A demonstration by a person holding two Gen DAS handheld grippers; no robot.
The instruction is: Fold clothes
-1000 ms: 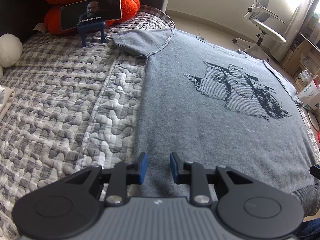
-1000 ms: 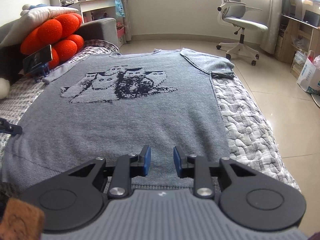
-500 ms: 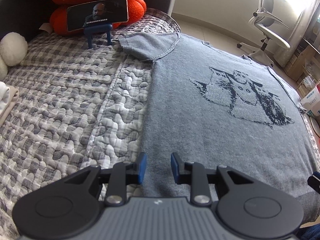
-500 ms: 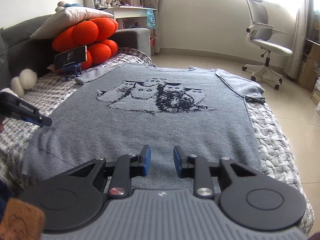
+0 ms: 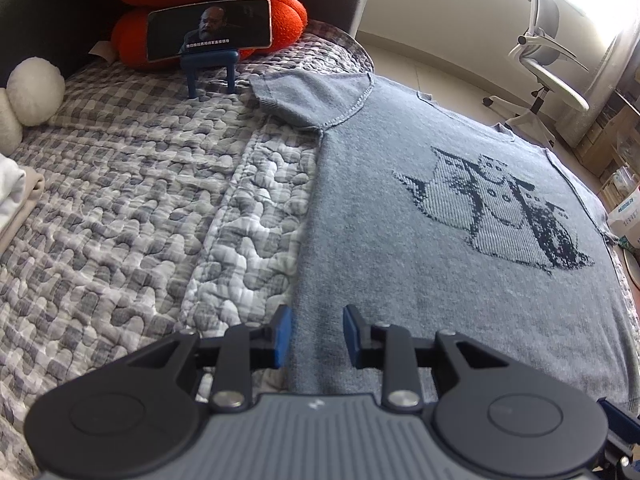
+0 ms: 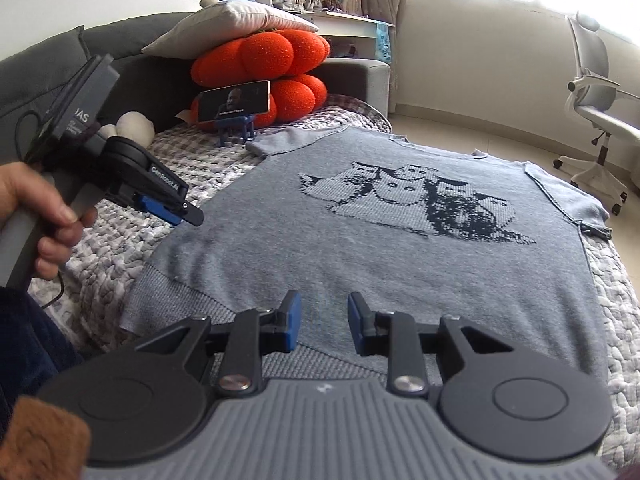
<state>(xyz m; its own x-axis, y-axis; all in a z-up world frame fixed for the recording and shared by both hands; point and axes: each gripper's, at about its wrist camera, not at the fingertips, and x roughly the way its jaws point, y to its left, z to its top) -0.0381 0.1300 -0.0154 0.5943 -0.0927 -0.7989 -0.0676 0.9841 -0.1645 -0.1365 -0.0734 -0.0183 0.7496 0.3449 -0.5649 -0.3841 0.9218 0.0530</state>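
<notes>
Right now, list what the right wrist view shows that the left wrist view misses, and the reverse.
Only the right wrist view: the person's hand holding the left gripper above the sweater's left edge, a white pillow on top of the orange cushion, and a cluttered desk.

Only the left wrist view: folded pale clothes at the left edge.

Both: the grey cat sweater lying flat on the quilt, the phone on its blue stand, the office chair, and each camera's own gripper, open and empty.
</notes>
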